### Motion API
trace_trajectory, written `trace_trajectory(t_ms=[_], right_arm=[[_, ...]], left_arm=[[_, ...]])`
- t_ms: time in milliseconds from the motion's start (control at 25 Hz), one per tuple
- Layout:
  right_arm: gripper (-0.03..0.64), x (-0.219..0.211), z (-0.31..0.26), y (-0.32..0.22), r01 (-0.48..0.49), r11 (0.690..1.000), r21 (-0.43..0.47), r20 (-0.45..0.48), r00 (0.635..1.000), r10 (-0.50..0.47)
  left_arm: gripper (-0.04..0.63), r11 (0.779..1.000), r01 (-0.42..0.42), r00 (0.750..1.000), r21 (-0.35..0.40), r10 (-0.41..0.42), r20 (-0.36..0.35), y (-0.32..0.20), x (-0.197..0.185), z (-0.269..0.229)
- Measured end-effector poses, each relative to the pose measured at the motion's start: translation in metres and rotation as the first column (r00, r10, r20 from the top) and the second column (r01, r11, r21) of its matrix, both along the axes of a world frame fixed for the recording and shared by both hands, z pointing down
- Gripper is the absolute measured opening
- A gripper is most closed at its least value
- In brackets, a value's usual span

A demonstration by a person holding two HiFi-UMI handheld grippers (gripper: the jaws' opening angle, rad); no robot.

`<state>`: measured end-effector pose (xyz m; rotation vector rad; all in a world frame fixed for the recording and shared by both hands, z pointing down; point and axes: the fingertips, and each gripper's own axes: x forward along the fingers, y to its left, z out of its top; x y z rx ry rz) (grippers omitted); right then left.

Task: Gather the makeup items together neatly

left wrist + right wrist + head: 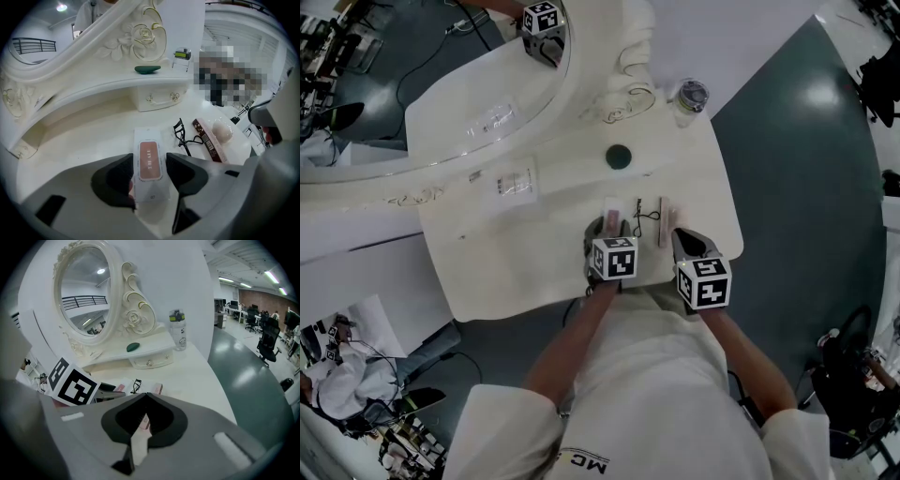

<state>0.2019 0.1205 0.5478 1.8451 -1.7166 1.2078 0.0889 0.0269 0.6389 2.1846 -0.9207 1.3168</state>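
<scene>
Left gripper [149,165] fingers are straddling, open, the white card with pink swatch [150,152], long axis lying along them; right gripper [146,397] fingers are sitting closed, empty.

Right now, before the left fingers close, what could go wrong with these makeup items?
The white card lies flat between the open fingers of the left gripper; closing may buckle it or slip off. The eyelash curler lies close beside it, so sliding the card could knock it. The sponge might then roll.
</scene>
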Motion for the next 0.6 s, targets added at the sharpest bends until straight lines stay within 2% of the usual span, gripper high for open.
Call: trace_trajectory(t_ms=[240, 600], right_arm=[[0.003, 0.001, -0.002, 0.002, -0.001, 1.000, 0.004, -0.002, 1.000, 0.001], [0.002, 0.004, -0.003, 0.002, -0.010, 1.000, 0.006, -0.001, 1.000, 0.010]], left_arm=[[0.216, 1.000, -0.005, 1.000, 0.024, 0.005, -0.013, -0.001, 0.001, -0.005], [0.222, 1.000, -0.007, 1.000, 0.019, 0.008, -0.019, 0.005, -0.009, -0.008]])
